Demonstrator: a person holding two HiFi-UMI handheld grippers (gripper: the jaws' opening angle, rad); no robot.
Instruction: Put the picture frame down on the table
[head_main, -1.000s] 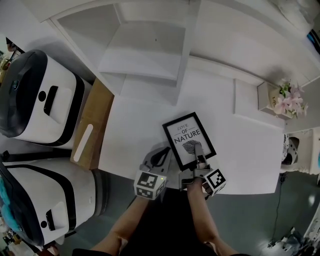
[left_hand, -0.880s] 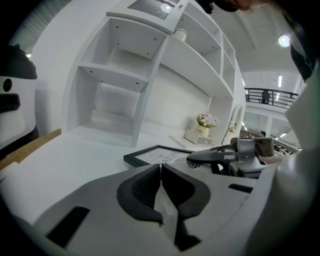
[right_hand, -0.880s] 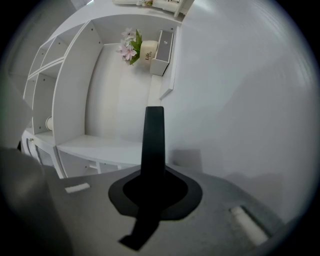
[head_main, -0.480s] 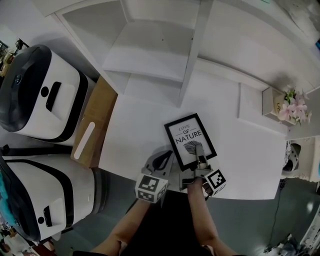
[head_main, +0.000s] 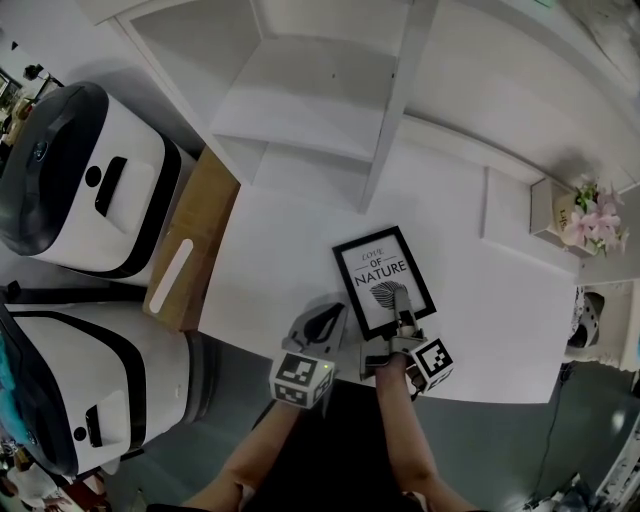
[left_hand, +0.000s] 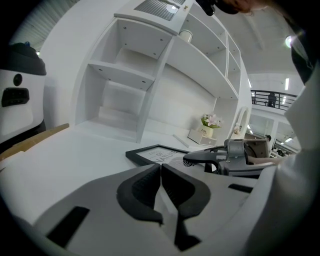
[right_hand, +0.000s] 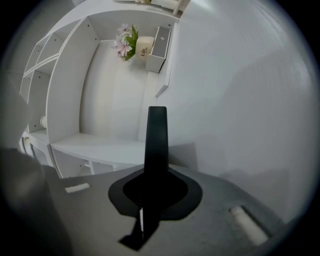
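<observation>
The picture frame (head_main: 383, 280) lies flat and face up on the white counter (head_main: 270, 260), straight ahead of the person. Its long axis runs away from them, leaning a little to the far left.

The right tongs (head_main: 398, 295) are the nearer of the 2. They reach in over the frame's near short edge, with the tip above the leaf print. Their 2 jaws are pressed together with nothing between them, and the right gripper view (right_hand: 157, 112) shows them as 1 dark blade. Whether the tip touches the glass I cannot tell.

The left tongs (head_main: 322, 322) sit just beside the frame's near left corner, also closed and empty, pointing along its left side (left_hand: 161, 167).

The frame looks set down, so the move left is probably to draw the right tongs back toward the person — low and straight, so as not to drag the frame.

Nothing crowds that path. The shelf unit (head_main: 300, 100) stands behind, the flower box (head_main: 585, 212) is well apart at the far right, and 2 white machines (head_main: 80, 180) and a wooden board (head_main: 185, 250) lie off to the left.
</observation>
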